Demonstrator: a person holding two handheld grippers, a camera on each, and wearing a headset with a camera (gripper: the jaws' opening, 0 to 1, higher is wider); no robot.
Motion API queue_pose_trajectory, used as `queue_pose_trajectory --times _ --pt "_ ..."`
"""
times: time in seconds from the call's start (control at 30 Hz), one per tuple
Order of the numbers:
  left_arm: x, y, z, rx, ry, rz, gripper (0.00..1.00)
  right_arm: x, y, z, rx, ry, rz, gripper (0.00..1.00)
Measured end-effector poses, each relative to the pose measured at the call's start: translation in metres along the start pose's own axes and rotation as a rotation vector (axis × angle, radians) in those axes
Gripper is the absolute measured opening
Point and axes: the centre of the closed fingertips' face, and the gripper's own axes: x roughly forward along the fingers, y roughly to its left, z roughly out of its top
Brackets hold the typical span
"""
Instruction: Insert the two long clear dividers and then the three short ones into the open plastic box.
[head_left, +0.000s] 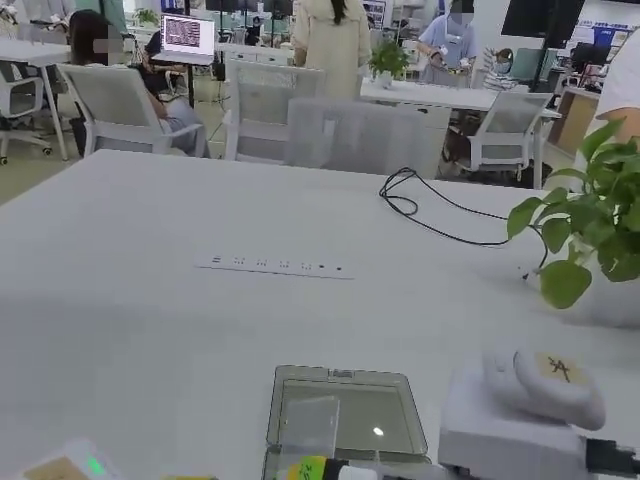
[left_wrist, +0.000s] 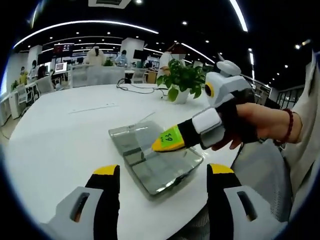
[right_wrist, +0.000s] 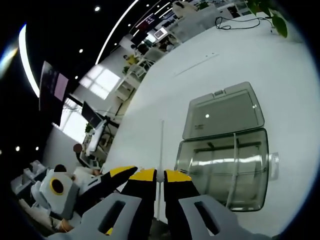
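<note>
**Clear divider pinched over the open box**

The right tongs are closed down on a thin clear divider, and only the sheet keeps their yellow-tipped black jaws apart. In the right gripper view the divider is seen edge-on, a hairline of glossy plastic running straight out from the tips. In the left gripper view these tongs come in from the right, gripped by a hand wearing a beaded bracelet. Their tips hover over the box.

The box is a shallow rectangular tray of smoky transparent plastic with rounded corners. It lies flat near the front edge of the bench. Its hinged lid is folded right back and rests flat on the bench beside the base, with a small latch tab on its far edge. Inside the base, pale straight strips catch the ceiling lights (how many stand there I cannot tell).

The left tongs are spread wide with nothing between them. They have the same yellow caps on matte black jaws, and the box lies beyond the gap.

The bench is smooth and matt white. Farther back on it are a flush row of sockets, a looped black cable and, at the right, a leafy green plant.
</note>
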Motion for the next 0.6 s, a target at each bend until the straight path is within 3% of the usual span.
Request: queue_pose_trajectory --times 0.13,0.27,0.6 --pt "0.002 0.000 0.000 0.093 -0.002 0.003 0.79 -0.003 -0.013 -0.003 0.044 0.062 -0.070 0.06" --pt "0.004 -0.001 -0.004 0.134 0.013 -0.002 0.83 -0.004 -0.023 -0.005 0.071 0.118 -0.114 0.06" --pt "0.008 -0.003 -0.004 0.197 -0.009 -0.044 0.97 0.002 -0.036 -0.009 0.093 0.200 -0.195 0.06"
